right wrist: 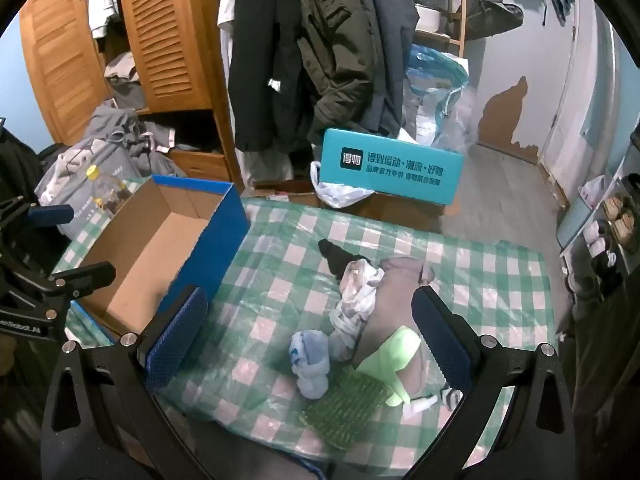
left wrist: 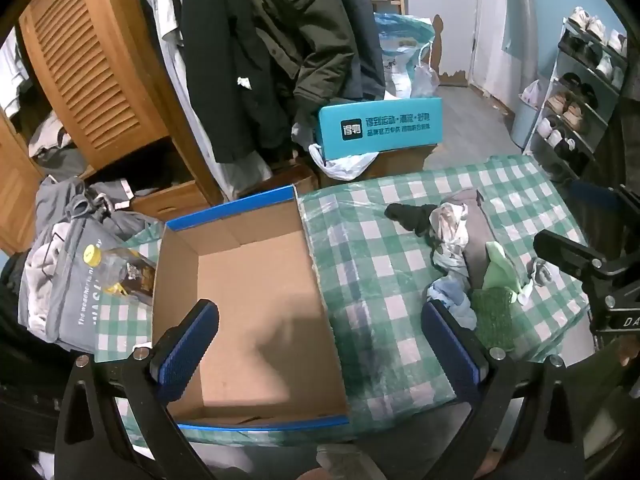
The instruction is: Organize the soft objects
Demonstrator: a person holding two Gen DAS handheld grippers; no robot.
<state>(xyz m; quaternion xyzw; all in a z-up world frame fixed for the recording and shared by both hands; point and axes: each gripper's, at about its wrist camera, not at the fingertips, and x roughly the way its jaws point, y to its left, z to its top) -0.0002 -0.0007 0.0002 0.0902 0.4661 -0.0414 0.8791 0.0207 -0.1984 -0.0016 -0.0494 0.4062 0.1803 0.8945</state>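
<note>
The right gripper [right wrist: 310,334] is held fully spread and empty above the soft pile [right wrist: 360,332] on the checked cloth [right wrist: 500,280]; the left gripper [left wrist: 320,340], equally wide and empty, is poised over the empty box [left wrist: 256,300]. Nothing appears sorted yet; 1 item must be lowered onto and pinched.

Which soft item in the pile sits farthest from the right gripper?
The black sock: alone at the pile's far end, beyond the white patterned cloth and grey garment.

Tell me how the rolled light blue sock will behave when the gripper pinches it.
The rolled light blue sock looks soft, so it would probably squash between the pads. It seems light, and its roll may loosen. On the plastic-covered tablecloth it might slide.
</note>
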